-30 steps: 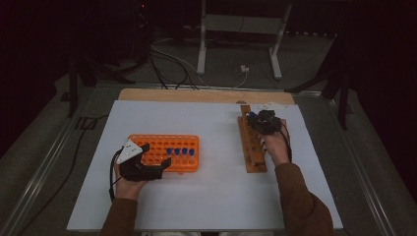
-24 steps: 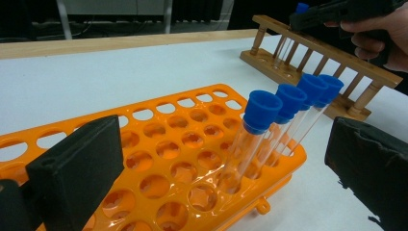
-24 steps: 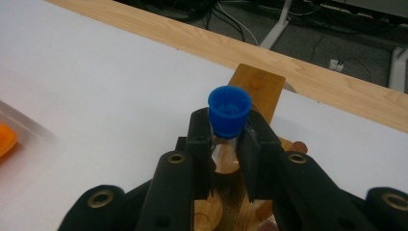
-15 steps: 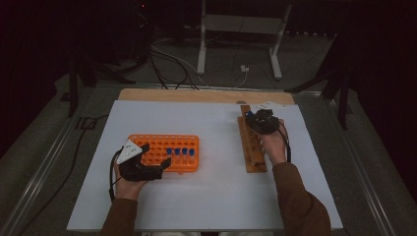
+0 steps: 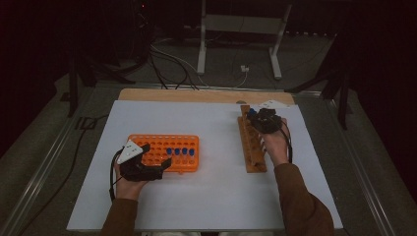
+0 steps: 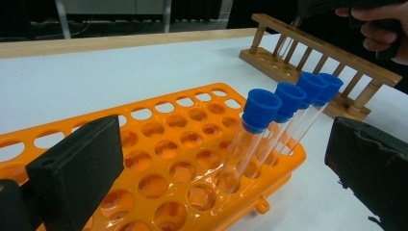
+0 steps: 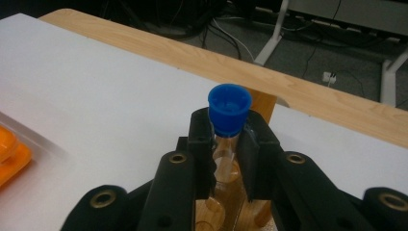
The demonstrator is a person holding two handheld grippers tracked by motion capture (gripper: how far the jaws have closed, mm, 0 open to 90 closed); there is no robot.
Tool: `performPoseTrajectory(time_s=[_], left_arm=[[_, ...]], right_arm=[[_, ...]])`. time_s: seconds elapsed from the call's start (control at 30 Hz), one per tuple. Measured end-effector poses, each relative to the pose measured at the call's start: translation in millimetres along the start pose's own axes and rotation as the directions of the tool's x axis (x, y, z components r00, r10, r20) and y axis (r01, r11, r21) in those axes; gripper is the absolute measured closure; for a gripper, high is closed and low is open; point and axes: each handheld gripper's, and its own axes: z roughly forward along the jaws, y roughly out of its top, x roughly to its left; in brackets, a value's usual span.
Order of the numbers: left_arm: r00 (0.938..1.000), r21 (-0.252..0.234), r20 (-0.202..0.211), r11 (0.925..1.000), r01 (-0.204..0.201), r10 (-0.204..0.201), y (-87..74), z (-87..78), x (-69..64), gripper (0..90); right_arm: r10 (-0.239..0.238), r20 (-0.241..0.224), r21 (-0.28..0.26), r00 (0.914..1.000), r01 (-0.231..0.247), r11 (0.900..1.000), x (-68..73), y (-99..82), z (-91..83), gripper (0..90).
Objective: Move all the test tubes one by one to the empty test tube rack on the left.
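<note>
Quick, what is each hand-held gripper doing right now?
Left hand-held gripper: open, jaws wide over the orange rack, holding nothing.
Right hand-held gripper: closed on a blue-capped test tube.

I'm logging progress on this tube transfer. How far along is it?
Early on. Done: nothing clearly; I can't make out any other tube seated in the wooden rack. In hand: the right gripper is shut on one blue-capped tube over the rack's far end. Left: four capped tubes stand in the orange rack, beside which the left gripper sits open.
</note>
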Motion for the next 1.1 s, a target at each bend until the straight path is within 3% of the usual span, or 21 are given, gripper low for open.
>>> performPoseTrajectory(time_s=[0.77,1.1], left_arm=[[1.0000,0.000,0.008,1.0000,0.002,-0.002,0.1,0.8,-0.2,0.8],[1.0000,-0.001,0.010,1.0000,0.000,0.000,0.5,0.9,-0.9,0.8]], right_arm=[[-0.068,0.005,-0.105,0.9977,0.068,0.9921,7.6,21.4,-39.7,77.4],[-0.102,-0.053,-0.135,0.9934,0.094,0.9864,23.3,25.2,-52.5,77.3]])
